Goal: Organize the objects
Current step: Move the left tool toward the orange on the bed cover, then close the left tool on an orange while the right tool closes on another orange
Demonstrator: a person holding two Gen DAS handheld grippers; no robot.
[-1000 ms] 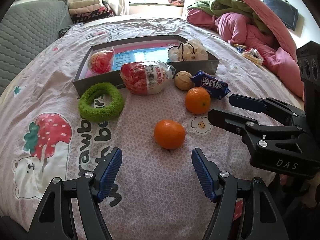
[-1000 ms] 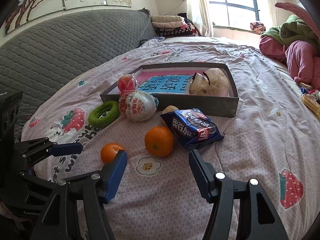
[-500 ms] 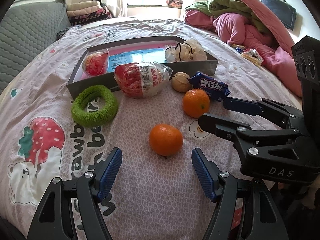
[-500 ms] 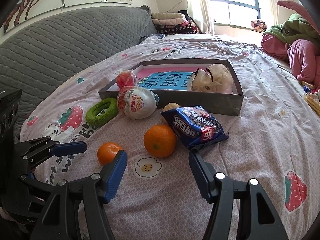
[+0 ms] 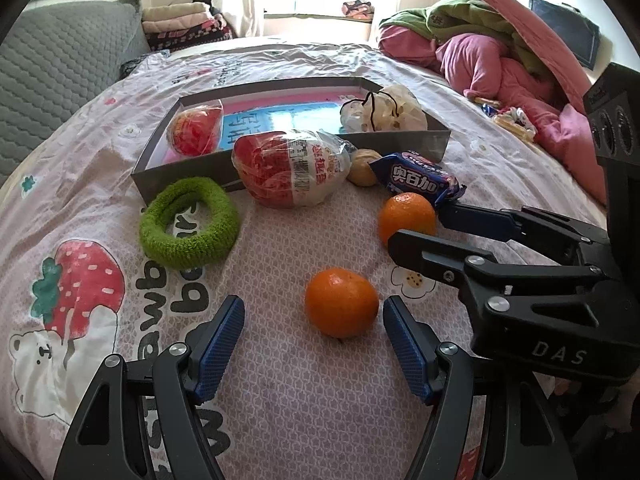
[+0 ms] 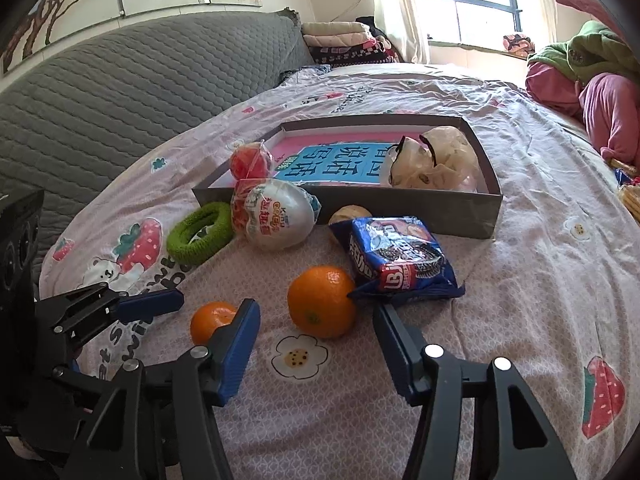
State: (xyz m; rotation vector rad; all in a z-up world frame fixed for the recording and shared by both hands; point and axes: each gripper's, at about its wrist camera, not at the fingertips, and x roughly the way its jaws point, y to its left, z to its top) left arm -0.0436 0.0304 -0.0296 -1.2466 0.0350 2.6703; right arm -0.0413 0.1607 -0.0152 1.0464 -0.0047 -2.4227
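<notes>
Two oranges lie on the pink bedspread. The near orange (image 5: 341,302) sits just ahead of my left gripper (image 5: 314,344), whose blue pads stand wide and touch nothing. The far orange (image 5: 406,218) (image 6: 321,301) lies between the fingertips of my right gripper (image 6: 316,344) (image 5: 419,225). Its jaws are closing and its pads are still clear of the fruit. In the right wrist view the near orange (image 6: 212,320) is partly hidden behind my right gripper's left finger.
A grey box (image 5: 400,144) holds a red wrapped ball (image 5: 196,130) and a pale bag (image 5: 384,110). In front of it lie a green ring (image 5: 188,222), a wrapped egg (image 5: 292,170), a beige ball (image 5: 362,162) and a blue biscuit packet (image 6: 400,258). Pink bedding (image 5: 500,64) is heaped at the right.
Both grippers have edged forward, so each orange now lies closer to its fingertips. The right gripper's fingers have drawn slightly together.
</notes>
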